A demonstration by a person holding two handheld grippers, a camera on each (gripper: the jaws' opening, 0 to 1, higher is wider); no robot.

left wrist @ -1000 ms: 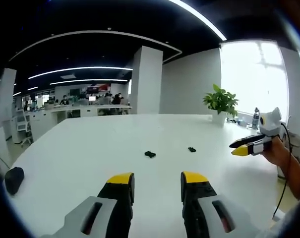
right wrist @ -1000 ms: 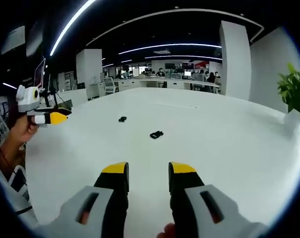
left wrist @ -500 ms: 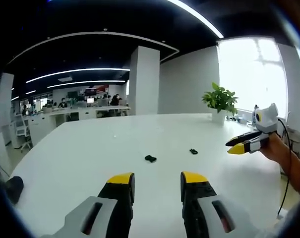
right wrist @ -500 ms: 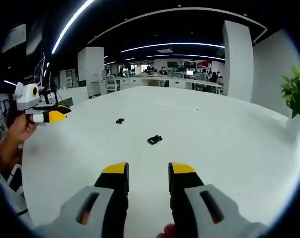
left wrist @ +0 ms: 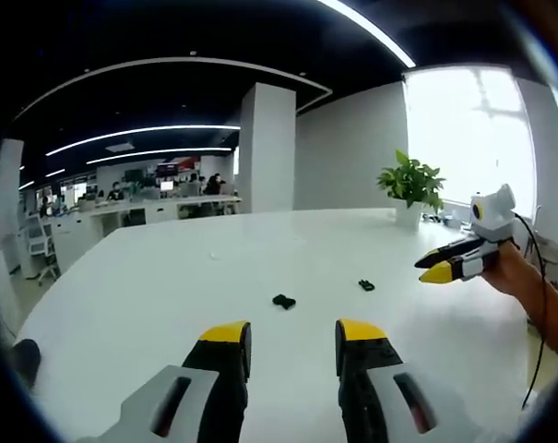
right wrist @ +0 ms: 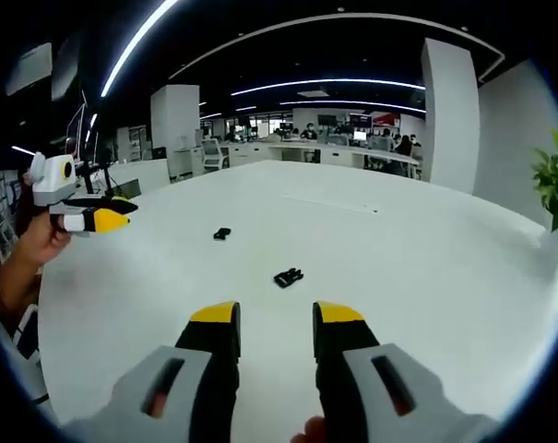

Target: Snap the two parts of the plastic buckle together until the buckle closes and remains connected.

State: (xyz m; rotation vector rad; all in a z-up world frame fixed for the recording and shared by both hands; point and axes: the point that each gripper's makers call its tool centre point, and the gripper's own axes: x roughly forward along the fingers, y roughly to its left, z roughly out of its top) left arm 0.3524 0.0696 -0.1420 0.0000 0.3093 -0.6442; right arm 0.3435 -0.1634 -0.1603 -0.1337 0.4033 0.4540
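On the white surface (left wrist: 149, 286), ahead of both sets of fingers: two black buckle parts, lying apart, unjoined.
Left gripper (left wrist: 292, 337): fingers parted with a clear gap, holding nothing; hovered above the surface.
Right gripper (right wrist: 276, 318): fingers likewise spread, nothing between them; raised over the surface.
Forked buckle part (right wrist: 288, 276): just beyond the right fingers, slightly right of the gap between them; in the left gripper view (left wrist: 283, 301) ahead of the left fingers, near the line of their gap.
Smaller buckle part (right wrist: 221, 233): farther out than the forked part and to its left, well apart from it; in the left gripper view (left wrist: 366, 285) ahead and right of the right-hand finger.
Other gripper seen across: right gripper (left wrist: 440, 269) held in a hand (left wrist: 514, 272) at the right of the left gripper view, tips close together; left gripper (right wrist: 108, 218) held in a hand (right wrist: 41, 242) at the left of the right gripper view.
Beyond the surface: potted plant (left wrist: 410, 185) by a bright window, white pillar (left wrist: 267, 148), office desks far back.
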